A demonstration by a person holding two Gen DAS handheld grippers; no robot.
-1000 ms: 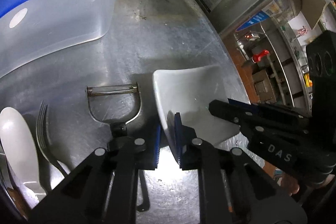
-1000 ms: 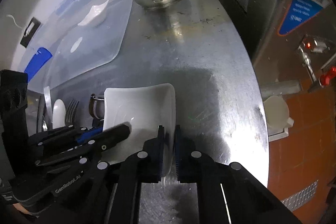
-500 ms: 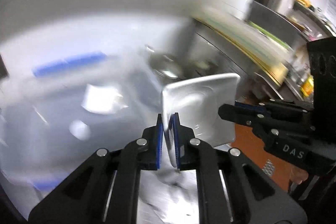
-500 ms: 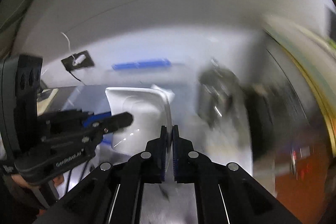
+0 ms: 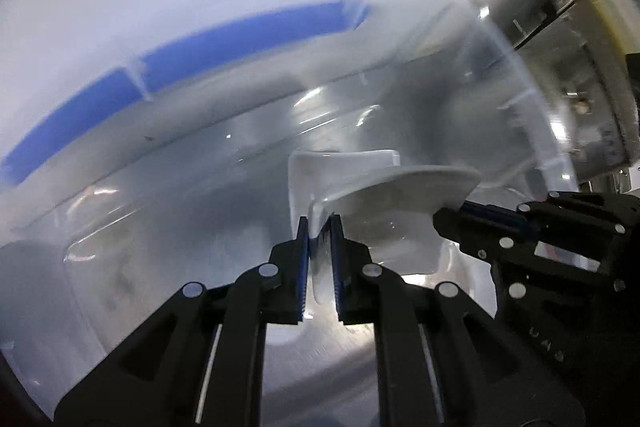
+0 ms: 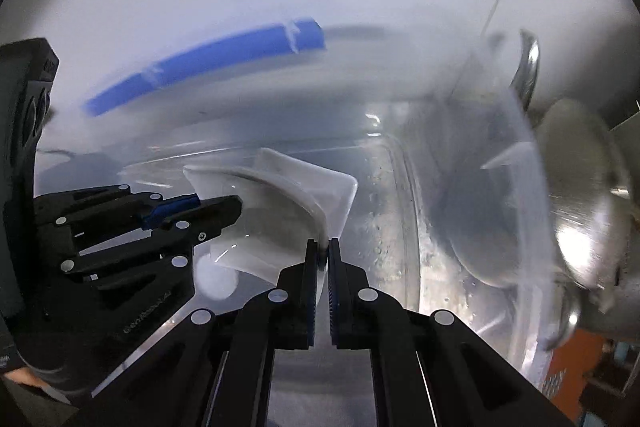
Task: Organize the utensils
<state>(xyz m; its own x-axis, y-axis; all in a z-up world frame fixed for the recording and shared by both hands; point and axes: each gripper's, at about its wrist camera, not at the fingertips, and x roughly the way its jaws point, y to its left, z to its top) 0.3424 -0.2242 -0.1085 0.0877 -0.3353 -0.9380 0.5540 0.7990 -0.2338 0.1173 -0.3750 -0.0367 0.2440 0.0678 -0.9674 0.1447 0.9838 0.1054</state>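
Observation:
A white square plate [image 5: 404,191] is held between both grippers, just over or inside a clear plastic bin [image 5: 200,195] with a blue handle [image 5: 180,59]. My left gripper [image 5: 319,227] is shut on the plate's left edge. My right gripper [image 6: 323,249] is shut on the plate's right edge [image 6: 280,211]. Another white dish [image 5: 344,163] lies in the bin right behind the held plate; it also shows in the right wrist view [image 6: 320,179]. The right gripper shows in the left wrist view [image 5: 472,223], and the left gripper shows in the right wrist view [image 6: 216,207].
The bin's clear wall [image 6: 508,187] rises close on the right. A steel pot [image 6: 580,195] stands just beyond that wall. A white wall fills the background. The view is motion-blurred.
Both grippers lifted the plate off the steel counter and carried it forward to the clear bin. The peeler, fork and spoon are out of view.

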